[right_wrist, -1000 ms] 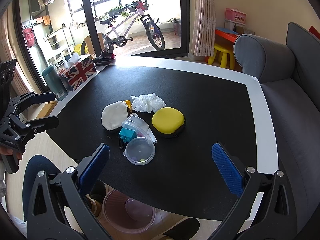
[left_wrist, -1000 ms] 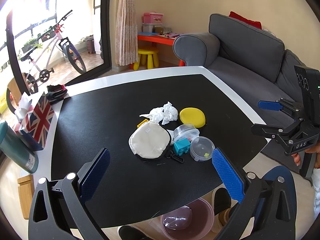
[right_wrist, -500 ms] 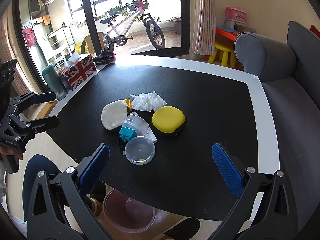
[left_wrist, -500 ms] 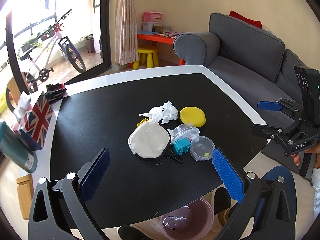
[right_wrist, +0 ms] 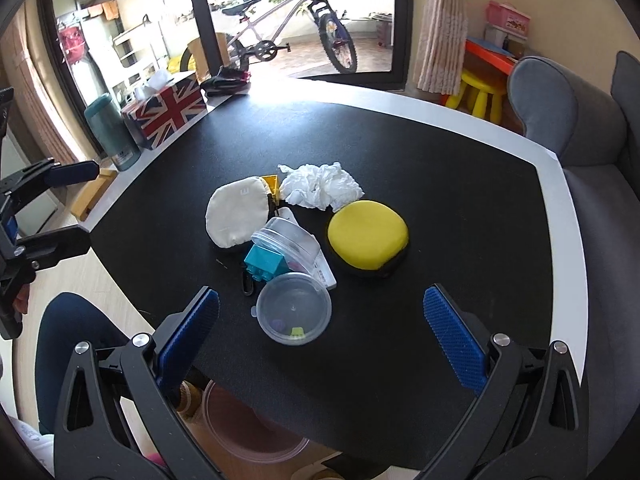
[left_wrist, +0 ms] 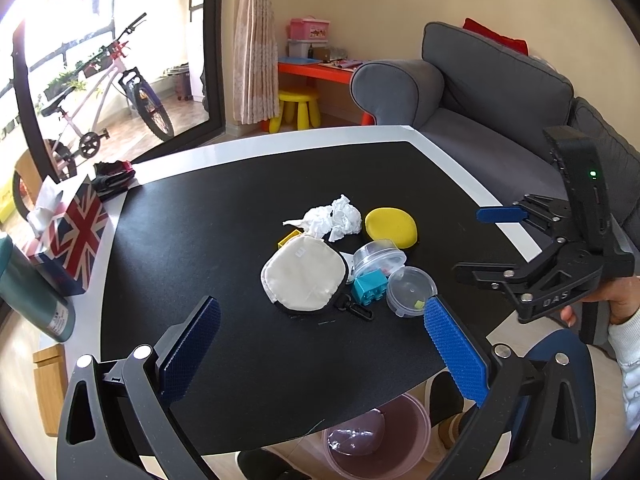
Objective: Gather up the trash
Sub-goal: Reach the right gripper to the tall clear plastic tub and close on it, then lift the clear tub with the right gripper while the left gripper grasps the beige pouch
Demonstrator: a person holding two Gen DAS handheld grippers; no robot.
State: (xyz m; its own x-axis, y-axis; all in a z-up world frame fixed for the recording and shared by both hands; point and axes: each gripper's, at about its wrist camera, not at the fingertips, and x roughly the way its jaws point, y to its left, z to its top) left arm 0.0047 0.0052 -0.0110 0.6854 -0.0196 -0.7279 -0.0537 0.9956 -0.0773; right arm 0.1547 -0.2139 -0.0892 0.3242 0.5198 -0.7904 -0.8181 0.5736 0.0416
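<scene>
- Left gripper (left_wrist: 320, 332) held above the near edge of the black table (left_wrist: 224, 208), blue pads spread wide, nothing between them; placed as a second ago.
- Right gripper (right_wrist: 322, 324) likewise spread wide and empty, over the near table edge; view barely shifted from the earlier picture.
- Crumpled white tissue (right_wrist: 320, 190) lying mid-table at the far side of the clutter, touching the cream pouch (right_wrist: 236, 212) side and just beside the yellow round case (right_wrist: 368, 236); not moved.
- Clear lidded tub (right_wrist: 294, 308) nearest the right gripper, small bits visible inside; second clear tub (right_wrist: 288, 242) tipped on its side behind it, teal toy brick (right_wrist: 266, 262) against it.
- Small yellow block (right_wrist: 270, 182) peeking out behind the pouch.
- Pink bin (left_wrist: 376, 436) on the floor under the near table edge.
- Union Jack tissue box (right_wrist: 164, 110) and teal flask (right_wrist: 110, 132) at the left rim of the table, well apart from the clutter.
- Nothing in the pile shifted since the earlier frames.
</scene>
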